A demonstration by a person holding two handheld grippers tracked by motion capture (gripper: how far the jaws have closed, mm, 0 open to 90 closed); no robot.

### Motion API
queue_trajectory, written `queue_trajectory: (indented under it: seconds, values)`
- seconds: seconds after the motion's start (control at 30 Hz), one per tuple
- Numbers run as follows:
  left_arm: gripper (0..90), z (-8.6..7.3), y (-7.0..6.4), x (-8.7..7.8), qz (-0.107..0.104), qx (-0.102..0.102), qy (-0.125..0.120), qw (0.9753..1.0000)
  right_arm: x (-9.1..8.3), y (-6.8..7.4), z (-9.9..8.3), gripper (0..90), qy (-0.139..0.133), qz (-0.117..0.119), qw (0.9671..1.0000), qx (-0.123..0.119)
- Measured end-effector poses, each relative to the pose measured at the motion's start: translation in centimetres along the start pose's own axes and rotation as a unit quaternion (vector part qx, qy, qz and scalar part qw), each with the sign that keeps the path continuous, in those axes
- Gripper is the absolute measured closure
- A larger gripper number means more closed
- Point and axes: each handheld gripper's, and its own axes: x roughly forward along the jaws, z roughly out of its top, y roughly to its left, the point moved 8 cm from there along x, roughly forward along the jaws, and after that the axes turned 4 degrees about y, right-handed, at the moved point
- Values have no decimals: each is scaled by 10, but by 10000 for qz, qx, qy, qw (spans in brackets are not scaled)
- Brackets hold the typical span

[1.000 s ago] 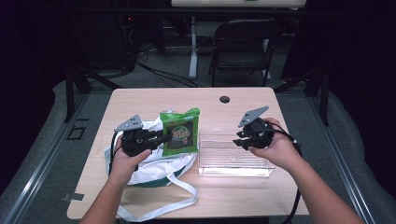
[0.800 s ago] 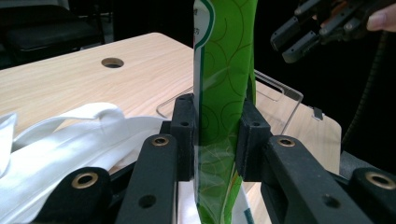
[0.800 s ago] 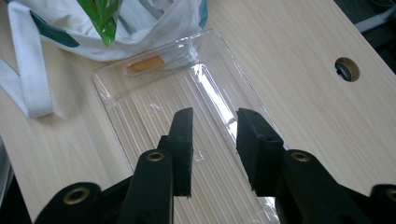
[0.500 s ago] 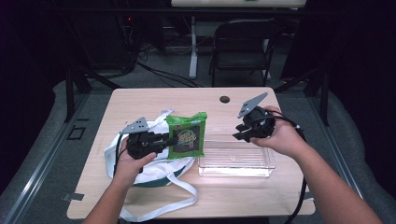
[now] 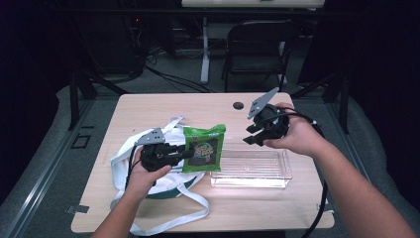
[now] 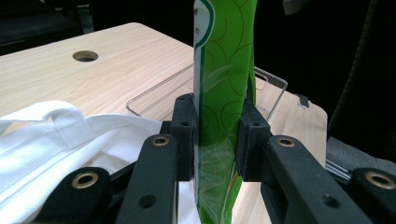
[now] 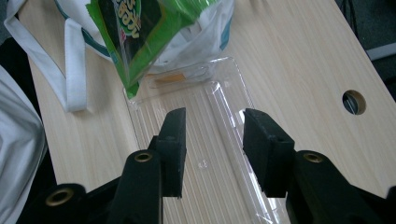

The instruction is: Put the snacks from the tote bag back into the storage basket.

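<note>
Pinching green snack bag between left fingers; right fingers apart, empty.

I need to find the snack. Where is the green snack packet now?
In the high view the green snack packet is left of centre, clamped in the left gripper, between the white cloth bag and the clear plastic tray.
</note>
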Motion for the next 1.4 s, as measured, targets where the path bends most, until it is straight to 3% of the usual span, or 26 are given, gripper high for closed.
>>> queue_trajectory:
  seconds: [0.23, 0.67, 1.4]
  values:
    - [730, -1, -4, 5, -65, 2, 45, 10000, -7, 1, 13, 575, 62, 13, 9998, -161]
    - [730, -3, -8, 11, -124, 71, 138, 9998, -5, 12, 34, 533, 223, 114, 9980, -573]
    - [730, -5, -19, 20, -245, 194, 229, 9992, 19, 29, 57, 467, 364, 352, 9937, -1000]
